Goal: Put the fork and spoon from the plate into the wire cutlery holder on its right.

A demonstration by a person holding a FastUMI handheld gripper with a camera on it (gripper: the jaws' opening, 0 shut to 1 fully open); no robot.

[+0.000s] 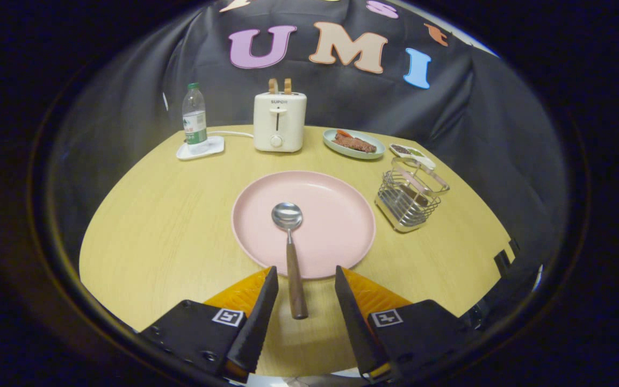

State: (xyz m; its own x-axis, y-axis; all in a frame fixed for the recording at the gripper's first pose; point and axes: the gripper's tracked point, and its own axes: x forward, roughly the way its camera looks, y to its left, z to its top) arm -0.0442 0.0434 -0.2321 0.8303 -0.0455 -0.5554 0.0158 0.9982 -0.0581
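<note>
**Spoon handle lies between the spread fingers**

A round wooden table (170, 226) stands against the booth's dark cloth, with a toaster (279, 122), a bottle (194, 119) and a dish of food (353, 144) along its far side. Nearer is the plate (336, 226), and on it the spoon (289, 252): bowl near the plate's middle, handle running straight back over the rim toward the gripper (303, 287). The fingers are released and hold nothing; the handle's end lies between them, closer to the left one. The spoon's long axis runs along the gripper's forward line. The holder (410, 200) stands just right of the plate. Something dark seems to sit inside it, perhaps the fork's handle; I cannot be sure through the wires.
</note>
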